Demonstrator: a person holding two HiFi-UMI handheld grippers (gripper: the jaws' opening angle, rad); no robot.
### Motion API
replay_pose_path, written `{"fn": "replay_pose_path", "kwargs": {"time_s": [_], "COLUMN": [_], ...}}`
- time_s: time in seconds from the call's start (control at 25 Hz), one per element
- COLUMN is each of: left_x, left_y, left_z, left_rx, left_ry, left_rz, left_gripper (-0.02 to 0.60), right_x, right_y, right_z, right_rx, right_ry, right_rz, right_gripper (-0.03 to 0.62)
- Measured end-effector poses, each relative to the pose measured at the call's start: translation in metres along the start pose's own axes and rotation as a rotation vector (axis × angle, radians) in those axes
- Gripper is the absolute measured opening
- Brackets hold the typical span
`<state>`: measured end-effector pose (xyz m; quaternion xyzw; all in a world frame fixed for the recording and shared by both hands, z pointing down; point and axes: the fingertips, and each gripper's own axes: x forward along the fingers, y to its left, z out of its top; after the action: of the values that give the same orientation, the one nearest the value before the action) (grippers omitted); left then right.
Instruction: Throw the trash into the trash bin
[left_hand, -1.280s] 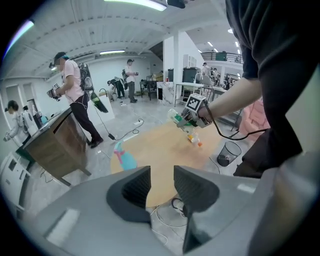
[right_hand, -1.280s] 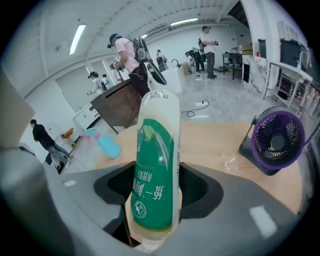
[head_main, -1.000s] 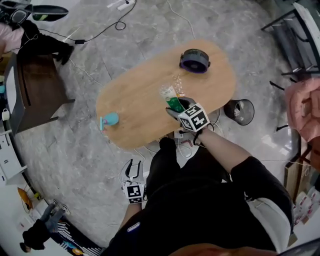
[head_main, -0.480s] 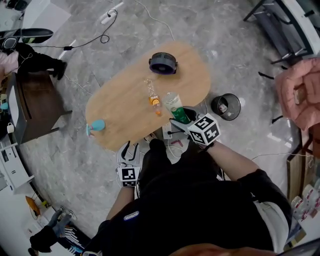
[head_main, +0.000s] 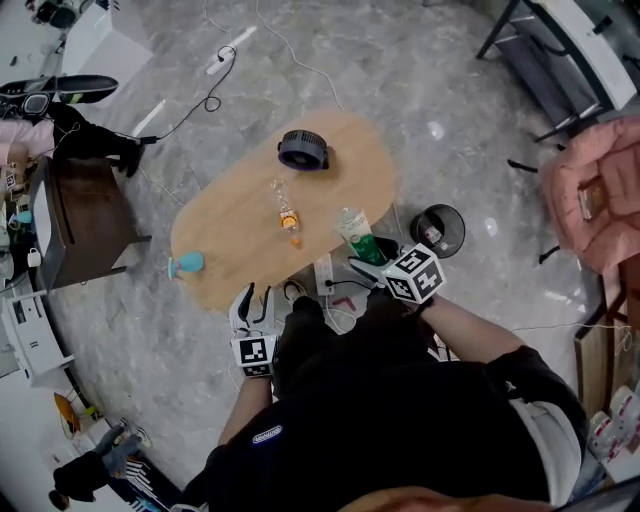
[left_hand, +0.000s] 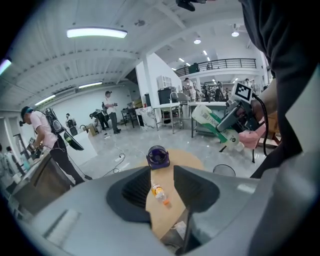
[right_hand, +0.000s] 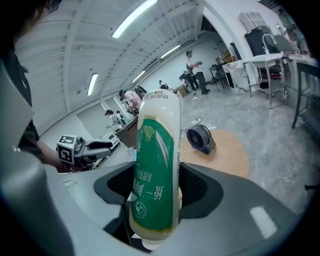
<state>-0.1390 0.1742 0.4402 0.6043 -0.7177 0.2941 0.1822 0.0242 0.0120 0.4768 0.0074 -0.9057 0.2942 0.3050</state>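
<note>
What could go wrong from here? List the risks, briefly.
1. The right gripper grips the green bottle near one end, with most of it sticking out past the jaws; it may tip or slip.
2. The trash bin is a small opening low on the floor beside the table; a drop from this height may miss or bounce out.
3. Cables by the person's feet could trip them.

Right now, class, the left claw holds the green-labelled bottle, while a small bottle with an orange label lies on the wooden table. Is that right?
Not quite. The right claw holds the green-labelled bottle, as the right gripper view shows. The left claw is open with nothing in it. The rest stands: the small bottle with an orange label lies on the wooden table.
</note>
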Motion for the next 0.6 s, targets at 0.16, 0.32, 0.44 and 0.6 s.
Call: {"fn": "replay_pose_path", "kwargs": {"time_s": [0.16, 0.32, 0.44, 0.6], "left_x": [-0.001, -0.002, -0.008, -0.022], "left_y": [-0.015, -0.023, -0.005, 0.01], "left_z": [0.006, -0.003, -0.013, -0.038], "left_rx": [0.039, 0.007, -0.061, -0.028], "left_ry": [-0.051, -0.094, -0.091, -0.088], "left_rz": [-0.046, -0.11, -0.107, -0.139], "left_gripper": [0.144, 0.143, 0.143, 0.143], "right_x": [-0.014, -0.018, -0.005, 0.026], "right_y": [-0.004, 0.0, 0.024, 0.053], "right_z": [-0.009, -0.014, -0.01, -0.012], "right_rx": [0.008, 0.046, 0.089, 0.06], "right_ry": [0.013, -0.002, -0.036, -0.015], "right_rz": [-0.037, -0.099, -0.098, -0.099], "right_gripper": [0.29, 0.29, 0.29, 0.29]}}
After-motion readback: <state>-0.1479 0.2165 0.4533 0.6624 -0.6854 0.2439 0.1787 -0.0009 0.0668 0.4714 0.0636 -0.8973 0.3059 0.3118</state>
